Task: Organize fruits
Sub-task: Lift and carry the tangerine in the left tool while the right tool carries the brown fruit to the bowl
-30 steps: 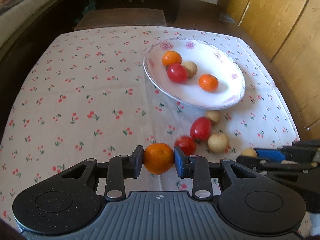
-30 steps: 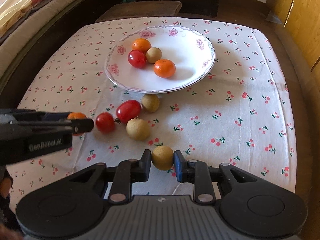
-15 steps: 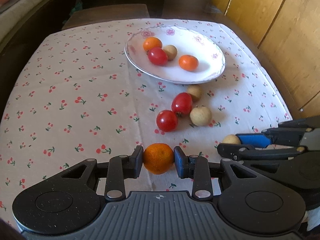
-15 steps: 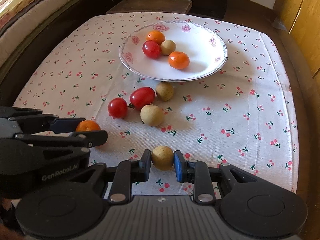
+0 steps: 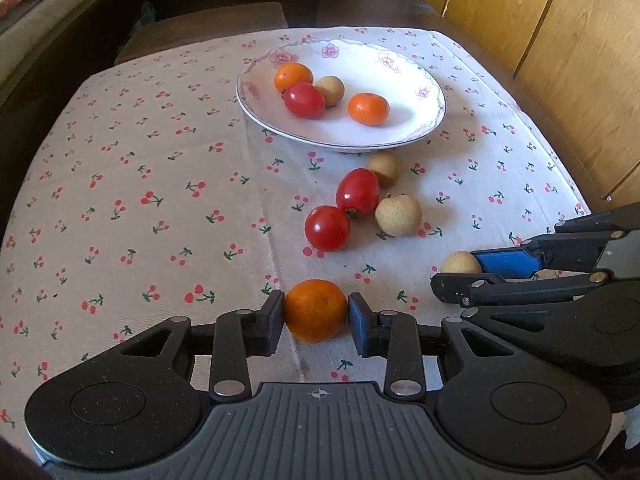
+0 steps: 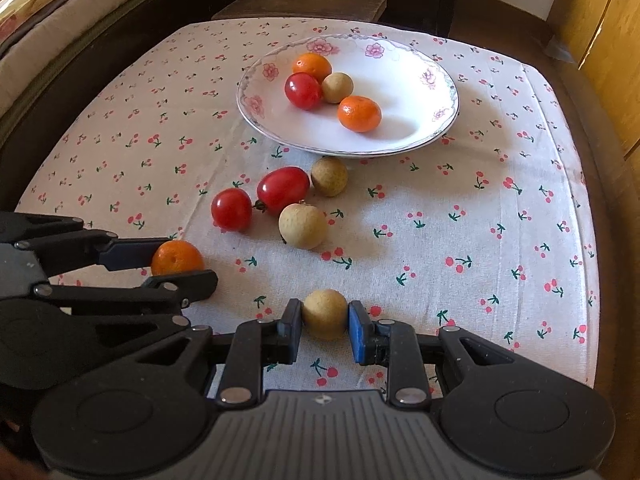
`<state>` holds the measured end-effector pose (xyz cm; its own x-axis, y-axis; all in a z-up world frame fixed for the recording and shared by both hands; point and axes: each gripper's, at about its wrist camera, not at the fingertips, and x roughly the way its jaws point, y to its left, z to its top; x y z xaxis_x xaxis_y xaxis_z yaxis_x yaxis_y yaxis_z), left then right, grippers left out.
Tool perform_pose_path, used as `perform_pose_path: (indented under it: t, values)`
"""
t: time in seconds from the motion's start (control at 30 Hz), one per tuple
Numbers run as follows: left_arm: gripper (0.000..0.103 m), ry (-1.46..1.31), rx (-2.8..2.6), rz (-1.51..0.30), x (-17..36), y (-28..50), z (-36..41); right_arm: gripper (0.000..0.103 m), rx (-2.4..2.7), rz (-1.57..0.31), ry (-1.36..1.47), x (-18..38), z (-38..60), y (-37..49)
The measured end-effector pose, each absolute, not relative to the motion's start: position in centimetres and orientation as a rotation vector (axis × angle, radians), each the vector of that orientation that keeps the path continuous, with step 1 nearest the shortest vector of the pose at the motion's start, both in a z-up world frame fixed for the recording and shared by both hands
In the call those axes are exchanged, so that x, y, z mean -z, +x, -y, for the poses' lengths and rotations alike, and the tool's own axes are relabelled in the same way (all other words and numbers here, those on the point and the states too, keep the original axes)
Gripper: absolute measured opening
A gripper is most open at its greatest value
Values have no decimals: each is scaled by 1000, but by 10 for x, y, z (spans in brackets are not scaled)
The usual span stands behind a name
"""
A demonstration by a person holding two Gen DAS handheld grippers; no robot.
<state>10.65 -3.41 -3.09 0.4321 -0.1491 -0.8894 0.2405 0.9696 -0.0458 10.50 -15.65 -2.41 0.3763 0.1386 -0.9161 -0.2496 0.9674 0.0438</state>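
Note:
My left gripper is shut on a small orange, held above the cloth near the front edge. My right gripper is shut on a tan longan, to the right of the left one. A white flowered plate at the back holds two oranges, a red tomato and a longan. Between plate and grippers lie two tomatoes and two longans on the cloth. Each gripper shows in the other's view: the right one and the left one.
The table has a white cloth with a cherry print. A dark stool stands behind the table. Wooden cupboard doors run along the right. A sofa edge is at the left.
Both grippers have drawn back and risen from the fruit cluster, each keeping its fruit. The plate and loose fruit now sit farther away in both views.

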Motion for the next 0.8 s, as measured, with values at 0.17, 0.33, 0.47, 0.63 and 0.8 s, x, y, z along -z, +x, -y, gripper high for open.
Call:
perform_pose_path:
  t: [0.17,0.33,0.47,0.63,0.8]
  values:
    - [41,105,249,-1093,31,105,35,27,-246,-1159,-116,23,156,103]
    - [41,110,252,-1089,30,104,36,27,-244,-1157,-116,22,157,101]
    - [40,109,251,-1079,27,104,37,27,-240,-1153,-114,21,157,100]
    - [40,106,254,-1069,24,103,38,27,-235,-1145,-105,19,159,99]
    - [40,104,254,-1064,23,103,38,27,-230,-1139,-104,18,160,99]
